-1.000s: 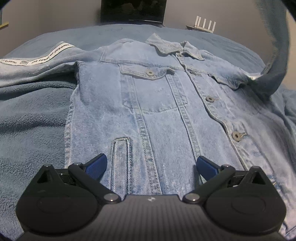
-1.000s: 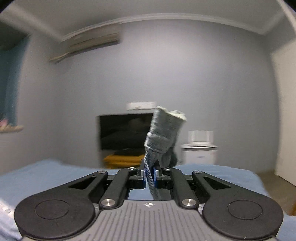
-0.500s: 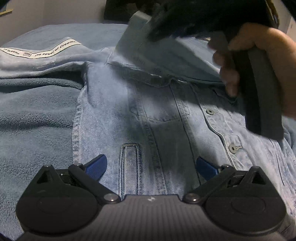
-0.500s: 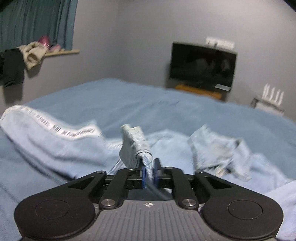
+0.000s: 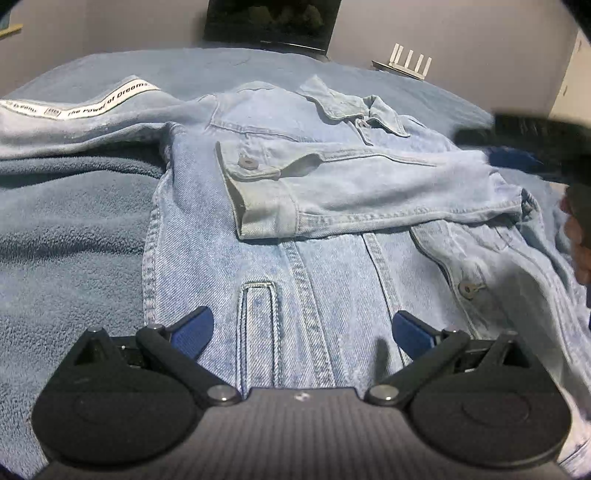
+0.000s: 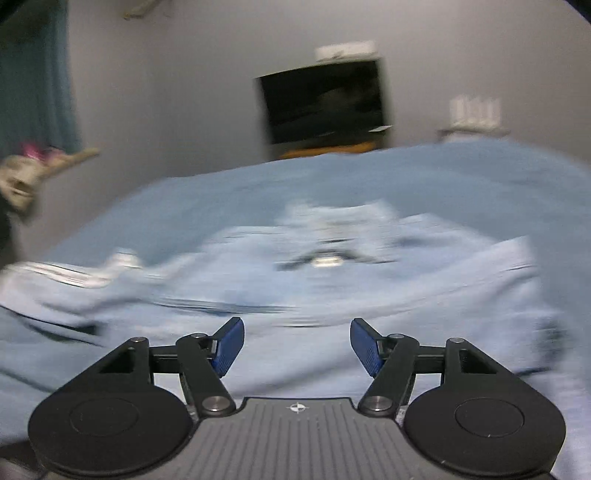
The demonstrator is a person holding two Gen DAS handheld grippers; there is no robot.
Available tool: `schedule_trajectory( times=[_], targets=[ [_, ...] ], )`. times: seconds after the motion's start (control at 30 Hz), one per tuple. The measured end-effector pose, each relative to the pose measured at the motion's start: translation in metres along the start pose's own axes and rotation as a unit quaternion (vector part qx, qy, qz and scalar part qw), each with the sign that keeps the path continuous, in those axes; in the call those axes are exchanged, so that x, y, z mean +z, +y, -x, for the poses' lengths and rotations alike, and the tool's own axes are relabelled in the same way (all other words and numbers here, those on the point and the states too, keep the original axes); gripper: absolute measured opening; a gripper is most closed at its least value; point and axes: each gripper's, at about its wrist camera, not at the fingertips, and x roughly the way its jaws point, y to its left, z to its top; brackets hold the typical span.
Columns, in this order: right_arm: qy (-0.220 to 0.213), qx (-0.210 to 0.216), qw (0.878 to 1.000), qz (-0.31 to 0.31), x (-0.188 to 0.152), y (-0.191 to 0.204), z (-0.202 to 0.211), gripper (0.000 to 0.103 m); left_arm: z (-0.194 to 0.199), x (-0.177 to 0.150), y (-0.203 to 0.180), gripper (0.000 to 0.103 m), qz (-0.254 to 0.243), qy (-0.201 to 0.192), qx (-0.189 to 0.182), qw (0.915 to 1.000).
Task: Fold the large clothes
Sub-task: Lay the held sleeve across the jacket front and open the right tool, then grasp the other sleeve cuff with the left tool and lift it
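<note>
We see a light denim jacket (image 5: 295,258) spread front-up on a blue fleece blanket (image 5: 74,240) that covers the bed. One sleeve (image 5: 332,188) lies folded across the chest, its buttoned cuff (image 5: 255,195) toward nine o'clock and its shoulder end toward three o'clock. The other sleeve, with a white printed stripe (image 5: 107,103), stretches off toward ten o'clock.

Our left gripper (image 5: 301,332) hovers over the jacket's lower front at six o'clock, its jaws spread wide with nothing between them.

Our right gripper (image 6: 297,345) is opening; its blue pads (image 6: 229,345) stand apart and grip nothing, with blurred denim below. In the left wrist view it shows as a dark blur at three o'clock, beside the sleeve's shoulder end.

At twelve o'clock a dark television (image 5: 269,18) stands against the wall.
</note>
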Motion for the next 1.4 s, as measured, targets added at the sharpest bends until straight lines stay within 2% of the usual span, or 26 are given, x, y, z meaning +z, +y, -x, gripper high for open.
schedule_trajectory(
  times=[0.2, 0.33, 0.4, 0.47, 0.53, 0.67, 0.77, 0.9, 1.0, 1.1, 1.2, 1.27, 1.33, 1.4],
  targets=[
    [-0.008, -0.135, 0.991, -0.003, -0.013, -0.067, -0.006, 0.057, -0.004, -0.007, -0.007, 0.103, -0.03, -0.003, 0.017, 0.9994],
    [-0.015, -0.17, 0.985, -0.011, -0.019, -0.102, -0.023, 0.053, -0.007, -0.01, -0.009, 0.103, -0.04, -0.004, 0.023, 0.9989],
    [0.007, -0.18, 0.984, 0.004, -0.025, -0.115, -0.035, 0.05, -0.009, -0.01, -0.01, 0.103, -0.044, -0.004, 0.026, 0.9987],
    [0.046, -0.21, 0.976, 0.022, -0.032, -0.126, -0.048, 0.047, -0.011, -0.008, -0.011, 0.103, -0.047, -0.002, 0.029, 0.9985],
    [0.059, -0.2, 0.978, 0.001, -0.04, -0.141, -0.049, 0.046, -0.012, -0.008, -0.011, 0.103, -0.05, -0.003, 0.03, 0.9983],
    [0.047, -0.181, 0.982, -0.023, -0.046, -0.153, -0.034, 0.046, -0.014, -0.008, -0.01, 0.103, -0.048, -0.003, 0.029, 0.9984],
    [0.024, -0.169, 0.984, -0.044, -0.049, -0.145, -0.001, 0.056, -0.015, -0.008, -0.008, 0.103, -0.046, -0.003, 0.026, 0.9986],
    [0.001, -0.133, 0.989, -0.071, -0.064, -0.125, 0.051, 0.083, -0.014, -0.006, -0.006, 0.103, -0.042, -0.006, 0.023, 0.9988],
    [-0.001, -0.113, 0.991, -0.07, -0.086, -0.11, 0.083, 0.09, -0.007, -0.001, 0.001, 0.103, -0.02, -0.028, 0.027, 0.9991],
    [-0.006, -0.108, 0.993, -0.056, -0.101, -0.098, 0.099, 0.091, 0.01, 0.015, 0.018, 0.103, 0.009, -0.071, 0.057, 0.9958],
    [-0.008, -0.097, 0.995, -0.032, -0.104, -0.088, 0.097, 0.091, 0.033, 0.04, 0.052, 0.103, 0.062, -0.12, 0.098, 0.9859],
    [-0.016, -0.094, 0.995, -0.031, -0.105, -0.084, 0.098, 0.091, 0.043, 0.056, 0.079, 0.103, 0.085, -0.138, 0.128, 0.9785],
    [-0.017, -0.086, 0.996, -0.034, -0.106, -0.082, 0.097, 0.091, 0.049, 0.071, 0.111, 0.103, 0.097, -0.162, 0.174, 0.9664],
    [-0.012, -0.08, 0.996, -0.026, -0.108, -0.079, 0.093, 0.091, 0.053, 0.081, 0.145, 0.103, 0.103, -0.188, 0.226, 0.9503]
  ],
)
